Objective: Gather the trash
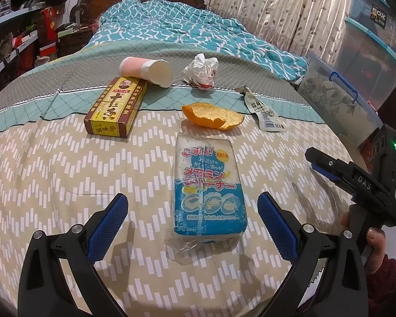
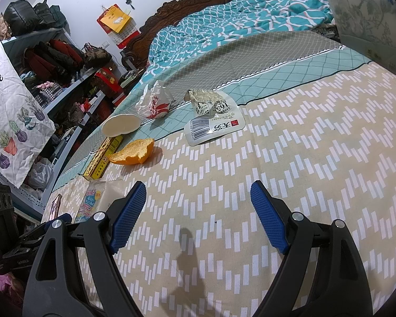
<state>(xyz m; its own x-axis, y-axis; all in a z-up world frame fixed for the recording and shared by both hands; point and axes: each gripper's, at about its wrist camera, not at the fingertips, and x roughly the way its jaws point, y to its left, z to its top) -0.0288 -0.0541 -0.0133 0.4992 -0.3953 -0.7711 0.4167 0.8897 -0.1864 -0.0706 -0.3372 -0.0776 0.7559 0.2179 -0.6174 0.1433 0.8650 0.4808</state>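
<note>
Left claw (image 1: 192,208), seen from the left wrist, is spread wide and released, its blue pads flanking the wrapped sponge pack (image 1: 208,185) on the bed (image 1: 52,171). Beyond lie an orange peel (image 1: 213,117), yellow box (image 1: 116,107), cup (image 1: 147,70), crumpled wrapper (image 1: 202,71) and torn packet (image 1: 264,112).

Right claw (image 2: 198,211), from the right wrist, is released over bare bedspread, with the peel (image 2: 133,153) and packet (image 2: 213,121) well ahead.

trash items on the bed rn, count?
6. Sponge pack between the left gripper jaws; orange peel beyond it; yellow box left; cup behind box; crumpled wrapper at centre back; flat wrapper right. None visibly hidden.
</note>
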